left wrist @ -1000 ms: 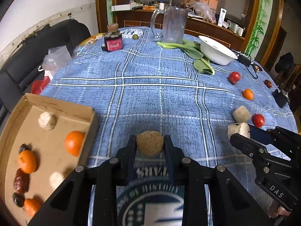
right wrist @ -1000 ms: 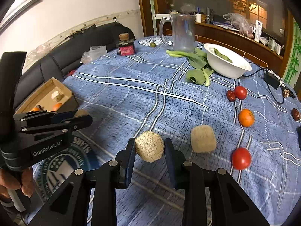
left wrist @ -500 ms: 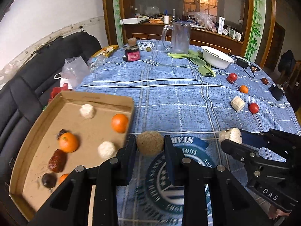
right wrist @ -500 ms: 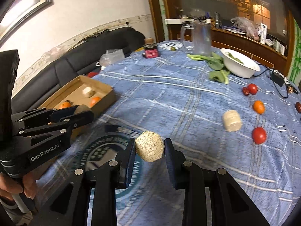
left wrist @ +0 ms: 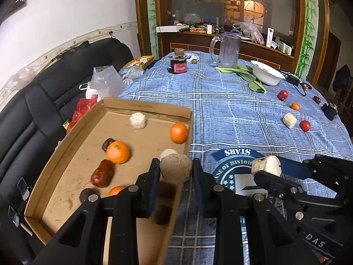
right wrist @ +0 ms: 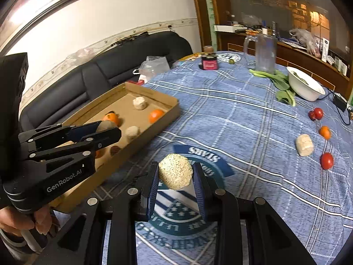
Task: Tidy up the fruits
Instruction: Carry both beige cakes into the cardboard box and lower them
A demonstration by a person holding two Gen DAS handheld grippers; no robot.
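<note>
Left wrist view: left gripper [left wrist: 175, 172] clamped on brown ball [left wrist: 175, 170], just over cardboard tray [left wrist: 141, 108] wall; releasing here risks bouncing out; right wrist view: right gripper [right wrist: 175, 176] pinching speckled ball [right wrist: 175, 174] above tablecloth [right wrist: 253, 119], tray off left; letting go here misses.

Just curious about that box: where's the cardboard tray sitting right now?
The cardboard tray sits at the table's left edge beside the black sofa, partly under the left gripper.

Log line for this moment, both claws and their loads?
left claw: shut on brown ball, over box edge | right claw: shut on pale ball, over cloth | neither dropped yet
</note>
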